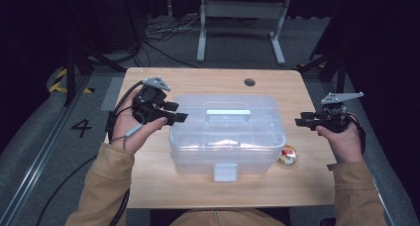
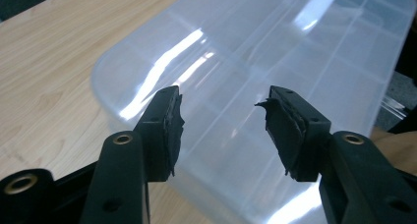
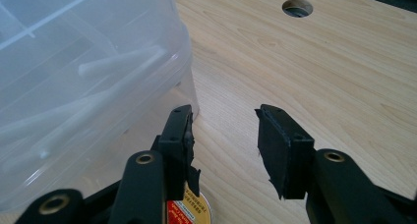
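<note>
A clear plastic storage box [image 1: 228, 137] with a lid, a top handle [image 1: 228, 112] and a front latch [image 1: 225, 172] stands in the middle of the wooden table [image 1: 148, 186]. My left gripper [image 1: 179, 112] is held just off the box's left end, pointing at it, open and empty. In the left gripper view the jaws [image 2: 221, 98] stand apart above the box [image 2: 295, 47]. My right gripper [image 1: 299, 122] hovers to the right of the box, open, with nothing between its jaws [image 3: 223, 113]. The box's corner [image 3: 74, 62] lies to its left.
A small round gold and red object [image 1: 287, 155] lies on the table by the box's right front corner, also under the right gripper [image 3: 194, 209]. A cable hole [image 1: 249, 82] sits near the table's far edge. A grey metal stand [image 1: 203, 32] and cables are on the floor behind.
</note>
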Tool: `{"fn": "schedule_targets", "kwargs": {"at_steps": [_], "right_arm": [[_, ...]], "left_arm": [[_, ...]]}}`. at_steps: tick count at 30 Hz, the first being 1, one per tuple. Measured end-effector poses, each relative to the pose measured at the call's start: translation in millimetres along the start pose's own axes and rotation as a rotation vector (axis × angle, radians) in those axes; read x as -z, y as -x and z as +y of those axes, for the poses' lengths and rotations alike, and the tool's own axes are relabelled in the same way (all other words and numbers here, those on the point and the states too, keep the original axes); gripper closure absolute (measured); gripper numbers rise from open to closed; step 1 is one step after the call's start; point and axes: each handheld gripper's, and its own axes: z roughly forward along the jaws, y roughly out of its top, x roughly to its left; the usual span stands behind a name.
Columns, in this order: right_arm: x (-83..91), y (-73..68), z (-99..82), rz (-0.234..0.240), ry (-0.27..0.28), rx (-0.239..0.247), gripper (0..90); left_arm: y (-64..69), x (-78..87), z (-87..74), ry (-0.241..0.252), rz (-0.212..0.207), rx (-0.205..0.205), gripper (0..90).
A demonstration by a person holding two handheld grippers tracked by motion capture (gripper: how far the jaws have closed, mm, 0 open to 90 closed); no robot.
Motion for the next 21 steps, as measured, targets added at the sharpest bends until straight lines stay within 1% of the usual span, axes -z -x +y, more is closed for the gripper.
{"fn": "schedule_targets", "kwargs": {"at_steps": [1, 2, 4, 5, 7, 9, 10, 11, 14, 17, 18, 19, 21], "right_arm": [[0.6, 0.3, -0.3, 0.000, 0.003, 0.001, 57.1], [0.6, 0.3, -0.3, 0.000, 0.003, 0.001, 57.1], [3.1, 0.9, -0.9, 0.004, 0.014, -0.006, 57.1], [4.6, 1.2, -1.3, 0.007, 0.019, -0.009, 57.1], [6.0, 1.6, -1.6, 0.007, 0.027, -0.010, 57.0], [6.8, 1.9, -1.6, 0.011, 0.031, -0.011, 57.0], [7.0, 2.0, -1.4, 0.013, 0.035, -0.012, 57.0], [7.0, 2.0, -1.4, 0.013, 0.035, -0.012, 57.0], [6.7, 1.9, -1.5, 0.013, 0.031, -0.012, 56.7], [6.6, 1.6, -1.5, 0.013, 0.030, -0.016, 56.4], [6.0, 1.3, -1.4, 0.014, 0.027, -0.016, 56.1], [5.8, 1.3, -1.4, 0.015, 0.025, -0.017, 56.1], [5.3, 1.4, -1.5, 0.016, 0.026, -0.016, 56.0]], "left_arm": [[3.3, -1.0, 2.9, 0.005, -0.008, -0.001, 48.1], [3.3, -1.0, 2.9, 0.005, -0.008, -0.001, 48.0], [9.5, -5.4, 9.9, 0.009, -0.031, -0.026, 48.1], [11.1, -7.1, 11.7, 0.006, -0.035, -0.034, 48.2], [15.0, -14.4, 16.3, -0.005, -0.056, -0.048, 48.3], [18.2, -24.3, 19.6, -0.022, -0.073, -0.055, 48.5], [19.6, -28.2, 20.6, -0.030, -0.077, -0.056, 48.4], [19.6, -28.2, 20.6, -0.030, -0.077, -0.056, 48.5], [22.9, -38.9, 23.3, -0.049, -0.094, -0.073, 48.4], [24.9, -47.7, 25.9, -0.063, -0.102, -0.075, 48.4], [24.7, -52.7, 27.1, -0.069, -0.097, -0.077, 48.4], [24.7, -52.7, 27.1, -0.069, -0.097, -0.077, 48.5], [23.8, -58.7, 28.0, -0.072, -0.103, -0.066, 49.1]]}}
